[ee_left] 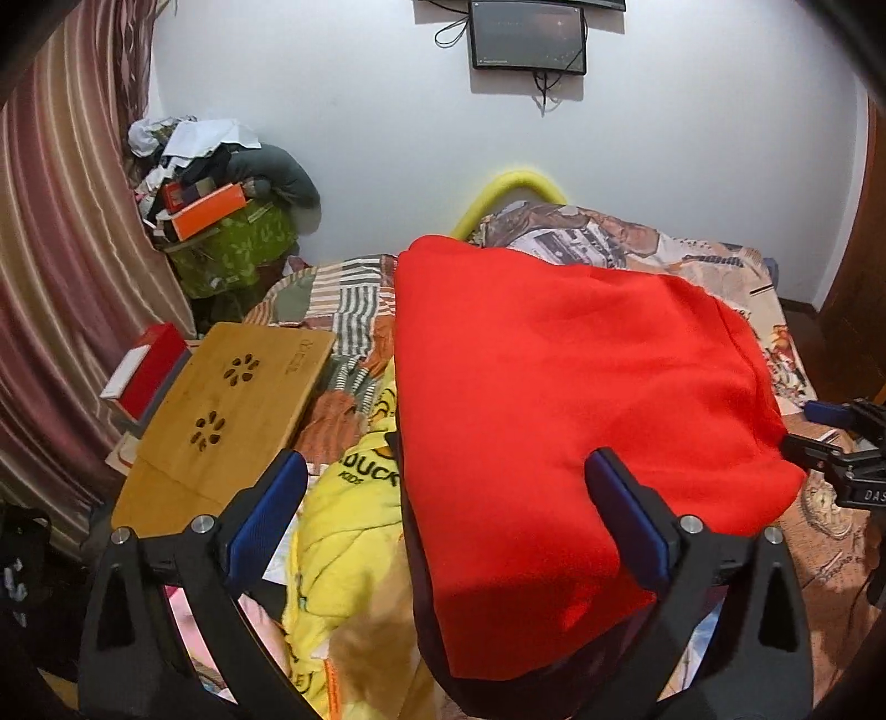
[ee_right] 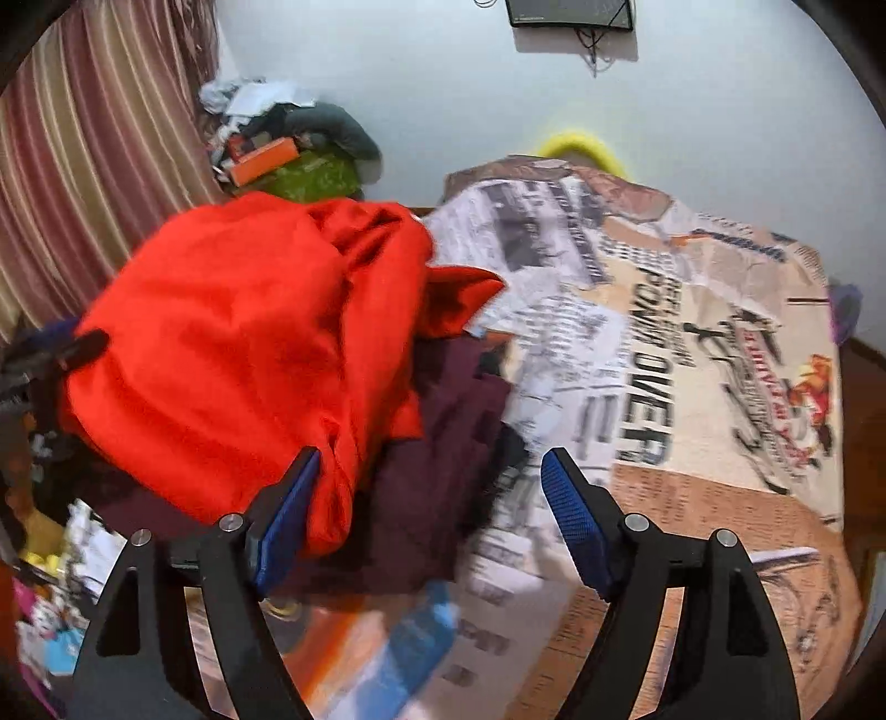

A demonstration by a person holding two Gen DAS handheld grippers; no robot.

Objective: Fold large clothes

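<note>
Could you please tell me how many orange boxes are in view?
1: a flat orange cardboard box sits atop the cluttered pile in the far left corner, beside the striped curtain. Others may be buried.

I see a printed bedspread over the bed. Left of it: a bamboo tray, a red box, a clutter pile. Above it, a wall monitor.

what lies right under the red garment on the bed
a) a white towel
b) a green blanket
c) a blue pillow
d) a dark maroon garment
d: in the right wrist view the red garment sits piled on a dark maroon garment, whose edge shows below and beside it on the printed bedspread; both grippers are open and hold nothing.
</note>
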